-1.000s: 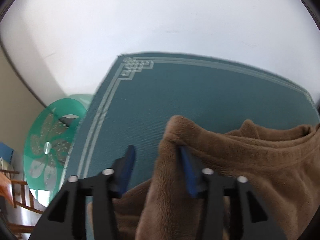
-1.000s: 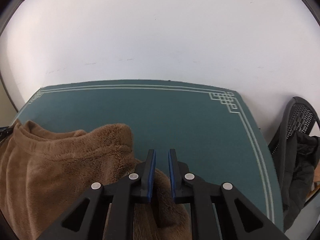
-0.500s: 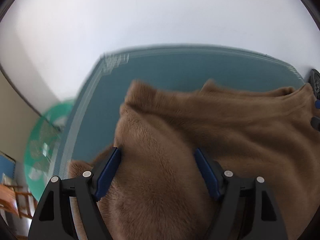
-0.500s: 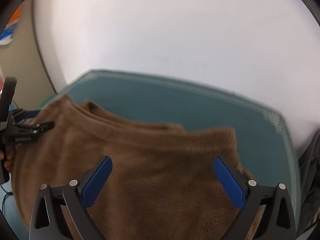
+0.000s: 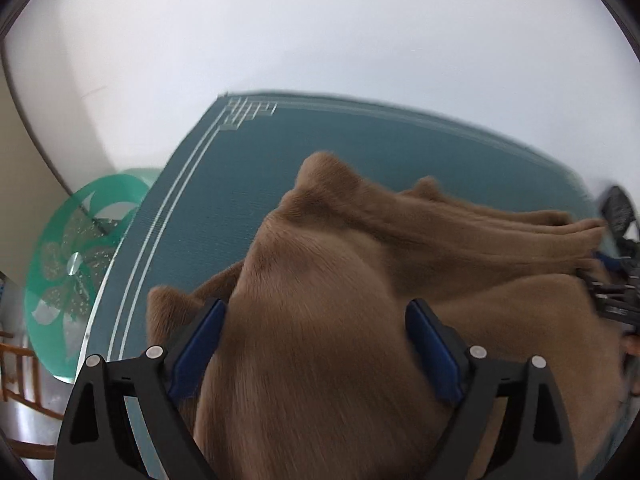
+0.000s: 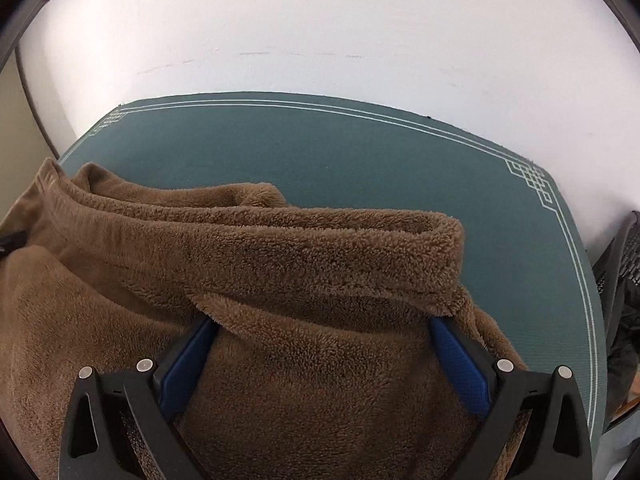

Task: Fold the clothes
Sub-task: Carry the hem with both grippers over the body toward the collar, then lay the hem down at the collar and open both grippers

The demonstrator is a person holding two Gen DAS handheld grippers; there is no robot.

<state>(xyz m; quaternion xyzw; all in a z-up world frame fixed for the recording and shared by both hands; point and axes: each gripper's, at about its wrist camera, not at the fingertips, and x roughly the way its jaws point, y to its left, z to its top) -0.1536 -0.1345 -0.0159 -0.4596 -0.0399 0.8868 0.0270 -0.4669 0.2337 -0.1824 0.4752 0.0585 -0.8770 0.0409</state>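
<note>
Right wrist view: a plain white wall [image 6: 320, 32] fills the upper half. Below it lies a teal mat [image 6: 360, 152] with a thin pale double border and a knot pattern at its far corners. A brown fleece garment [image 6: 280, 264] is heaped on the near part of the mat, spreading from the left edge to past the middle, with a thick rolled fold running across its top. The right gripper [image 6: 324, 360] has its two blue-padded jaws spread wide apart, one on each side of a mound of the fleece, not clamped on it. A dark mesh chair [image 6: 624, 280] stands past the mat's right edge.

Left wrist view, slightly blurred: the same wall [image 5: 320, 20], mat [image 5: 380, 140] and garment [image 5: 340, 300] appear, the fleece piled on the near and right part of the mat. The left gripper [image 5: 316, 344] also has its jaws wide apart, with the fleece bulging between them and no grip on it. A round green glass table [image 5: 72, 264] with a leaf pattern sits beyond the mat's left edge. At the far right edge, part of the other black gripper [image 5: 616, 292] shows against the fleece
</note>
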